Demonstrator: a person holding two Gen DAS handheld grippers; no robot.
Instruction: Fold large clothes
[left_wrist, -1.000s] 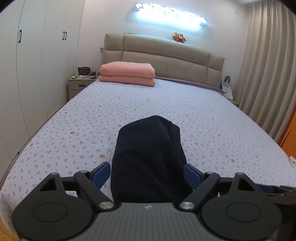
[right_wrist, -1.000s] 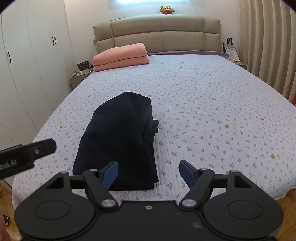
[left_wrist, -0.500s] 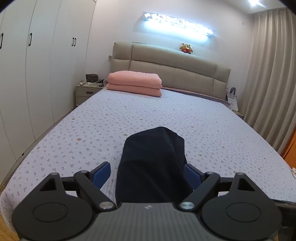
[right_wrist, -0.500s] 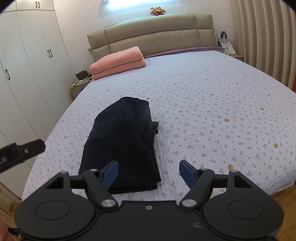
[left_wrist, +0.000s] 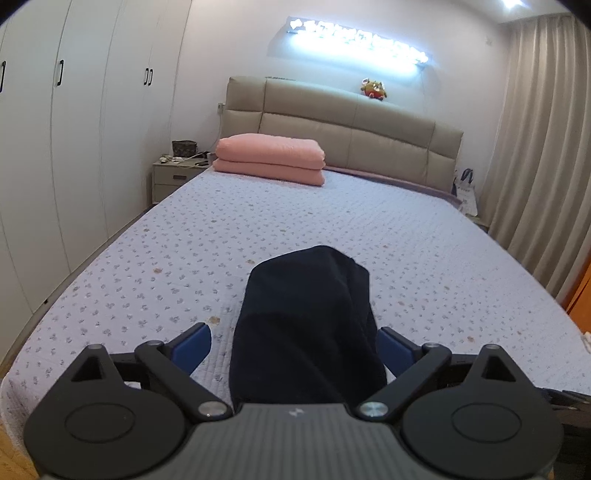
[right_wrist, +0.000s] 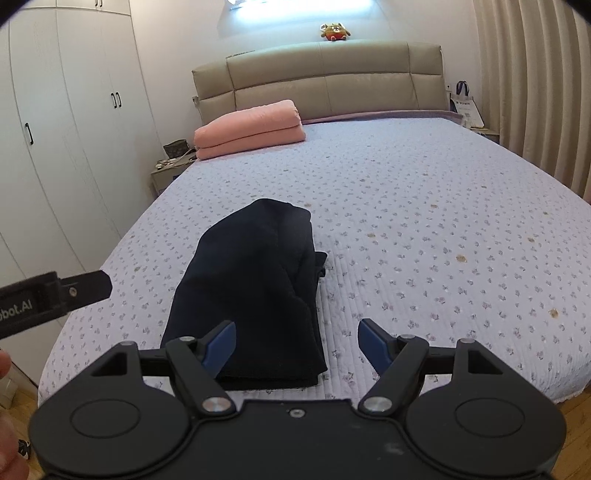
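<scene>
The dark garment (right_wrist: 255, 295) lies already folded into a narrow bundle near the foot edge of the bed (right_wrist: 424, 229). My left tool (left_wrist: 295, 347) is opening wider around it without pressing; my right tool (right_wrist: 297, 341) stands apart, empty. I judge little remains.

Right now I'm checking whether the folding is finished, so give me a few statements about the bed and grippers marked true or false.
1. The dark garment lies folded on the bed. True.
2. The right gripper is clamped on the garment. False: its jaws stand apart and hold nothing.
3. The pink blanket sits folded near the headboard. True.
4. The left gripper is shut. False: its jaws are opening, with the garment seen between them but not pressed.
5. The plush toy lies on the garment. False: it sits atop the headboard.
</scene>
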